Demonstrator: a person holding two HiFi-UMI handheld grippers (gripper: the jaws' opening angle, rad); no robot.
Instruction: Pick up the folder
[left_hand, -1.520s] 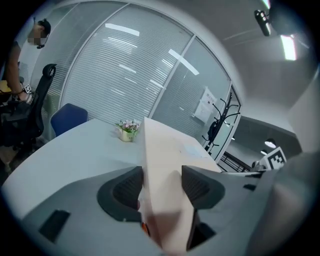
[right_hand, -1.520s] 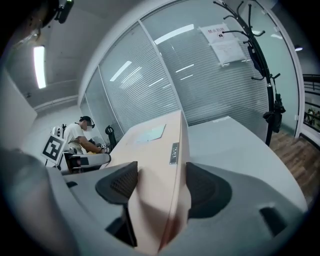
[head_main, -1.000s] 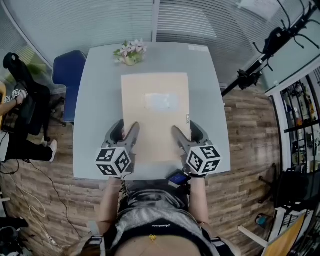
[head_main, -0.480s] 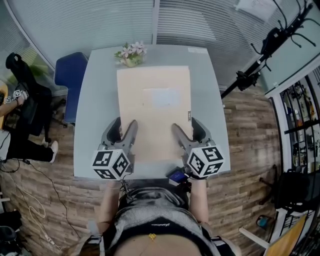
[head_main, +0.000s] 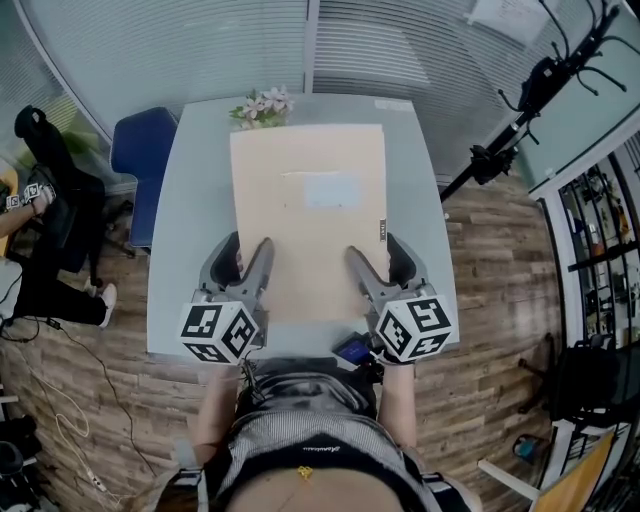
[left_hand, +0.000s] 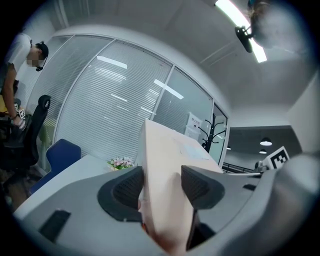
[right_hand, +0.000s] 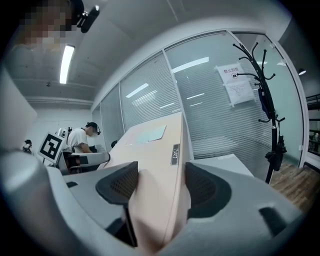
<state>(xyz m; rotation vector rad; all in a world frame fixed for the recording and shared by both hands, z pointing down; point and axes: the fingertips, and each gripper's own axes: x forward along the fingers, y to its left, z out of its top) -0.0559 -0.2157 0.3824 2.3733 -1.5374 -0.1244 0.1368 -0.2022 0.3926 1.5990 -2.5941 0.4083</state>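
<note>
The folder (head_main: 308, 215) is a thick beige box file with a pale label on its top face. It hangs level above the grey table (head_main: 190, 220), held by its near edge. My left gripper (head_main: 245, 265) is shut on the near left part of it and my right gripper (head_main: 375, 262) on the near right part. In the left gripper view the folder (left_hand: 165, 165) fills the gap of the left gripper (left_hand: 162, 187), with both pads against it. The right gripper view shows the folder (right_hand: 155, 150) clamped the same way in the right gripper (right_hand: 161, 186).
A small pot of flowers (head_main: 262, 104) stands at the table's far edge, just beyond the folder. A blue chair (head_main: 142, 150) sits at the far left corner. A person (head_main: 20, 200) is at the left. A black coat stand (head_main: 530, 90) is on the right, with window blinds behind.
Both grippers have risen together with the folder. It looks larger and nearer now, and its far edge reaches up to the flowers.
</note>
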